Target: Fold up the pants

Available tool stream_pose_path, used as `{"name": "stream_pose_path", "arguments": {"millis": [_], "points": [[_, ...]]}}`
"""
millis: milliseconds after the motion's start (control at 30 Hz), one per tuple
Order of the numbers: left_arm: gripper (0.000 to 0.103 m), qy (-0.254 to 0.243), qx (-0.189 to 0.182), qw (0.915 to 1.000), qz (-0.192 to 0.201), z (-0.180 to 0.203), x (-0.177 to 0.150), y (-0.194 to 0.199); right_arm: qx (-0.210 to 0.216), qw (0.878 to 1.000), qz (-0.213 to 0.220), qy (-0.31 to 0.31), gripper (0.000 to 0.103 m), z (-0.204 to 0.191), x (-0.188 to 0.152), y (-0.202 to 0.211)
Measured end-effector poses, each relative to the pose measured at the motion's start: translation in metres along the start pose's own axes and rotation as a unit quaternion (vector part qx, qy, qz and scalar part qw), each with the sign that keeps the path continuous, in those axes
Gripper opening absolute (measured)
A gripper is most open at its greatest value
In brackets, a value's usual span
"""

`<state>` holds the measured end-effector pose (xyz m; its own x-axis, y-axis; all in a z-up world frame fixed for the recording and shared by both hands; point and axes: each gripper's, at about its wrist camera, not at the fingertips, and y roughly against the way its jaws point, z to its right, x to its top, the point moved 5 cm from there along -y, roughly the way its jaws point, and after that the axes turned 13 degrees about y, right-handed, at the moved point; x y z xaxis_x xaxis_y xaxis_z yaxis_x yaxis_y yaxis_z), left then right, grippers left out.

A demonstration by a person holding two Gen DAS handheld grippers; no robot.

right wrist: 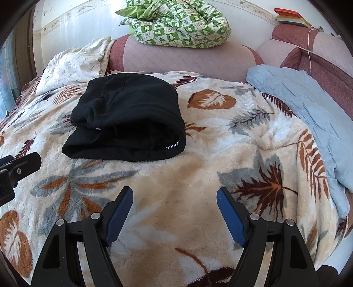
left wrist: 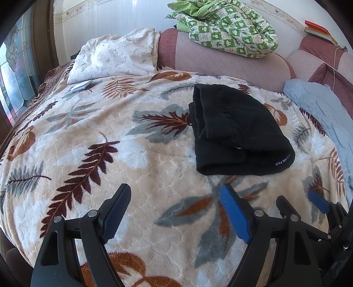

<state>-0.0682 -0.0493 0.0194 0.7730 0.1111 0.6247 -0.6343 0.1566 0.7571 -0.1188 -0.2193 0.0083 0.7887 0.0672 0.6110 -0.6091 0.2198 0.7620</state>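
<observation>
One pair of black pants (left wrist: 238,130) lies folded into a compact bundle on the bed, resting on a leaf-patterned blanket (left wrist: 110,141). The bundle shows several stacked layers, with a rounded fold at the near edge and small white lettering along that edge (only part of it is readable). In the left wrist view the pants sit ahead and to the right of centre; in the right wrist view they sit ahead and to the left.

Neither tool touches the pants. The left hand-held gripper (left wrist: 174,198) hovers over the blanket near the bundle's front edge with its two blue-padded fingers spread wide and nothing between them. The right hand-held gripper (right wrist: 175,202) is likewise spread wide and holding nothing, above bare blanket, with the pants well ahead of it. The two grippers are side by side, each showing at the edge of the other's view.

Around the blanket: one white pillow (left wrist: 114,55) with a small sprig print at the far left, with a small flat thing just in front of it, one light blue quilted cover (right wrist: 302,110) along the right side, and one green-and-white checked quilt (left wrist: 227,28) heaped on the pink padded headboard (left wrist: 220,61). A few books (right wrist: 289,15) are stacked on the ledge at the far right corner.
</observation>
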Motion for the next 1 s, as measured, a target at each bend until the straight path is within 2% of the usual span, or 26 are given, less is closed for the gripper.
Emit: {"name": "stream_pose_path", "arguments": {"millis": [267,500,833,967,1000], "points": [[0.083,0.001,0.001,1.0000,0.003,0.000,0.004,0.002,0.000,1.000,-0.001,0.001,0.083,0.001,0.000,-0.001],[0.083,-0.004,0.003,0.9998,0.022,0.002,0.006,0.010,-0.001,1.000,0.004,0.000,0.083,0.002,0.002,0.003],[0.083,-0.003,0.014,0.9972,0.073,0.001,0.011,0.031,-0.002,1.000,0.017,-0.004,0.083,0.005,0.004,0.013],[0.084,0.004,0.028,0.9925,0.119,-0.003,0.018,0.050,0.003,0.999,0.035,-0.012,0.083,0.008,0.007,0.022],[0.089,0.007,0.031,0.9903,0.135,-0.004,0.020,0.057,0.002,0.999,0.042,-0.014,0.084,0.008,0.009,0.025]]}}
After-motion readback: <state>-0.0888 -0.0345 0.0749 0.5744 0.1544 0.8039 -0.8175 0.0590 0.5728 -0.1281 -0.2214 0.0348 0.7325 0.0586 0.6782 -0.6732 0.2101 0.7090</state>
